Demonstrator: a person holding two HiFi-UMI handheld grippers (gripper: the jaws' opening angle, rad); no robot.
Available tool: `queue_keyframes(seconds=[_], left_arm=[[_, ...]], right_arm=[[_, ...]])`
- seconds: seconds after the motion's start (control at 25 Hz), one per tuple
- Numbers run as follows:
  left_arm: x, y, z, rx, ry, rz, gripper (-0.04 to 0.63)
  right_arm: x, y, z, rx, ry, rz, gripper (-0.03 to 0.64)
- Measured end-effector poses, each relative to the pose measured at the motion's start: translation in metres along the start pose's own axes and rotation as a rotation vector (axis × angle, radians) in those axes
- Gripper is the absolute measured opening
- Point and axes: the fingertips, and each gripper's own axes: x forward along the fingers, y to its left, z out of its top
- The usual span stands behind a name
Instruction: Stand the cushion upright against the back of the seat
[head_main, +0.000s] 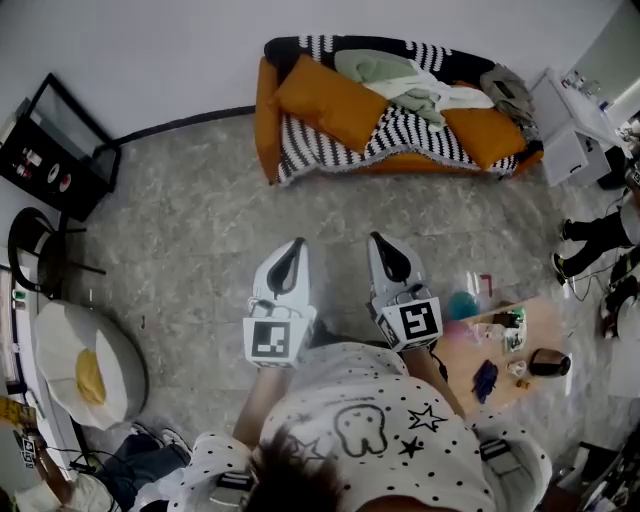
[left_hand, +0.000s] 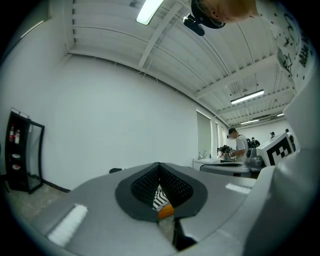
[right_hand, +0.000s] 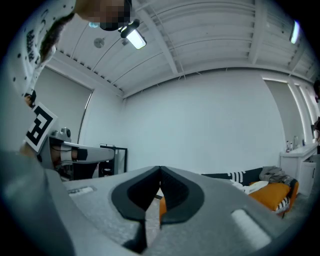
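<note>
Orange cushion slumps on the sofa, well away. My left fingers and right fingers are closed and empty; I'd approach, open wide, grip its upper edge.

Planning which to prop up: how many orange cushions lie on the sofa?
2. One cushion toward the sofa's left end, one toward its right end. The clothes between them may hide another.

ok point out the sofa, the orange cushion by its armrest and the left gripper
sofa (head_main: 265, 112), head view, on its orange armrest
orange cushion (head_main: 335, 103), head view, its middle
left gripper (head_main: 296, 245), head view, closed jaw tips
</note>
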Motion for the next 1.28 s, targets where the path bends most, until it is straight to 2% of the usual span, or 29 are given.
queue_keyframes(seconds=[0.16, 0.32, 0.72, 0.96, 1.12, 1.28], left_arm=[[-0.001, 0.012, -0.004, -0.034, 0.031, 0.033, -0.005], [0.008, 0.026, -0.006, -0.031, 0.018, 0.041, -0.005], [0.084, 0.049, 0.009, -0.04, 0.034, -0.112, -0.005], [0.118, 0.076, 0.013, -0.061, 0.041, -0.158, -0.005], [0.131, 0.091, 0.002, -0.078, 0.056, -0.164, -0.005], [0.14, 0.079, -0.012, -0.113, 0.085, -0.223, -0.005]], right_arm=[[0.003, -0.004, -0.004, -0.007, 0.01, 0.0, -0.002], [0.014, -0.009, -0.015, -0.009, 0.042, -0.013, -0.002], [0.079, -0.035, -0.014, -0.006, 0.079, -0.094, -0.002], [0.117, -0.036, -0.011, -0.016, 0.08, -0.135, -0.002], [0.134, -0.036, -0.021, -0.007, 0.101, -0.157, -0.002], [0.128, -0.047, -0.025, -0.006, 0.1, -0.216, -0.002]])
